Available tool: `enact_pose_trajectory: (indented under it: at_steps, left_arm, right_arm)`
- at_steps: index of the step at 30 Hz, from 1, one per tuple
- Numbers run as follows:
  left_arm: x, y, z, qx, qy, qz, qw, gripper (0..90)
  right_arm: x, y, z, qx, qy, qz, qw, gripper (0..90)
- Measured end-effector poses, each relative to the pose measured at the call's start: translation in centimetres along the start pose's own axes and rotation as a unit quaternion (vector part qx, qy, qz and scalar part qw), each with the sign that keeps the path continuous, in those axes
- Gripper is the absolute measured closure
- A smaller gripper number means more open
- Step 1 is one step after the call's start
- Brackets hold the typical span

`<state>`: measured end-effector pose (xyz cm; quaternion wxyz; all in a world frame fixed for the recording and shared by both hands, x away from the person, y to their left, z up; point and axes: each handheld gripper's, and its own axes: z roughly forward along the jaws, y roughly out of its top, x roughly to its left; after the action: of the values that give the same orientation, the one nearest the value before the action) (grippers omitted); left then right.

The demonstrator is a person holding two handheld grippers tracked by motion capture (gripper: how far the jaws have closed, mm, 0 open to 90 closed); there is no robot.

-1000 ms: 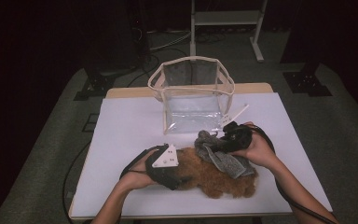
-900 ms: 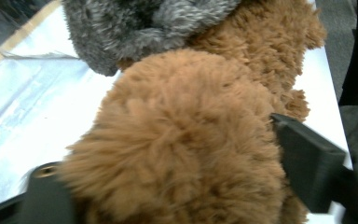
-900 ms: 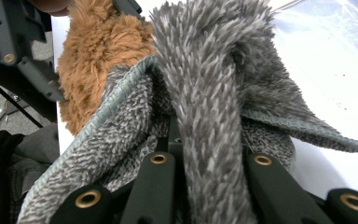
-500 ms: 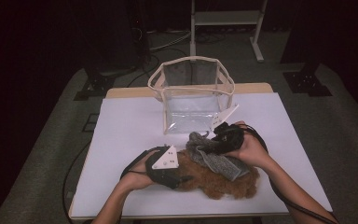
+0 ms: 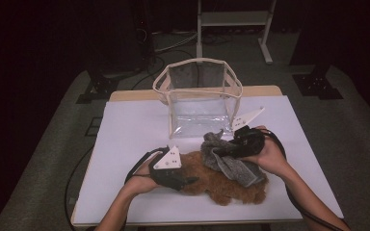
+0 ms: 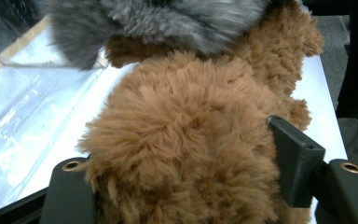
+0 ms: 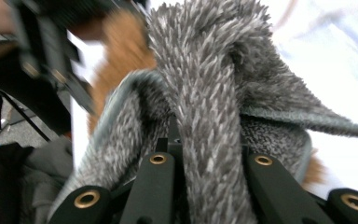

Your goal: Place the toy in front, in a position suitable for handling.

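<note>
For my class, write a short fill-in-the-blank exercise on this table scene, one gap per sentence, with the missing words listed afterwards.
1. The right hand-held gripper is shut on a fuzzy ____ cloth.
2. The jaws of the left hand-held gripper stand on either side of a ____ plush toy.
3. Behind the toy stands a ____ bag with a beige rim.
4. The bag's top is ____.

Missing words: grey; brown; transparent; open

Left gripper [image 5: 185,181] lies low, its jaws just closing; right gripper [image 5: 229,149] jaws are clamped tight.
</note>
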<state>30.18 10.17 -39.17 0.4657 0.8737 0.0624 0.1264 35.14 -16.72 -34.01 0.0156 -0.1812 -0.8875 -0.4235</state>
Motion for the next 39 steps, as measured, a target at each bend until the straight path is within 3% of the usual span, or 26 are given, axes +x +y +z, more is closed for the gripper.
enact_pose_trajectory:
  at_steps: [6, 10, 14, 17, 19, 21, 28, 32, 37, 39]
  left_arm:
    - [-0.2, 0.0, 0.2, -0.003, -0.002, 0.002, 1.0, 34.1]
    - [0.1, -0.5, -0.2, -0.005, -0.008, -0.002, 1.0, 29.0]
    - [0.7, -1.0, -0.8, -0.007, -0.008, -0.024, 0.9997, 22.6]
    - [1.0, -1.2, -1.0, -0.007, -0.011, -0.033, 0.9994, 23.6]
    - [0.9, -1.2, -1.1, -0.004, -0.013, -0.028, 0.9995, 29.5]
    - [0.7, -1.3, -0.9, -0.002, -0.016, -0.024, 0.9996, 33.4]
    - [0.2, -1.2, -0.7, 0.003, -0.021, -0.006, 0.9997, 34.5]
    - [0.0, -1.2, -0.8, 0.005, -0.035, -0.004, 0.9994, 34.7]
    - [-0.3, -1.0, -0.9, 0.014, -0.04, 0.013, 0.999, 34.6]
    - [-0.3, -1.0, -0.9, 0.014, -0.041, 0.013, 0.999, 34.6]
  right_arm:
    - [2.2, 2.3, 2.7, 0.014, 0.02, -0.043, 0.9988, 78.0]
    - [1.8, 1.5, 3.7, 0.031, 0.028, -0.04, 0.9983, 78.1]
    - [1.4, 0.0, 3.0, 0.055, 0.001, -0.033, 0.998, 78.0]
    - [0.6, -1.3, 2.2, 0.043, 0.009, -0.008, 0.999, 78.1]
    - [0.5, -1.5, 2.0, 0.035, 0.012, 0.001, 0.9993, 78.0]
    - [0.7, -1.0, 2.2, 0.037, 0.01, -0.008, 0.9992, 77.8]
    - [1.6, 1.8, 3.7, 0.022, 0.015, -0.04, 0.9988, 77.6]
    - [0.7, 2.0, 3.4, 0.024, 0.004, -0.031, 0.9992, 77.4]
    - [-2.1, 0.8, 1.6, 0.03, -0.058, 0.002, 0.9979, 77.3]
    - [-3.2, 0.3, 0.8, 0.021, -0.065, 0.022, 0.9974, 77.1]
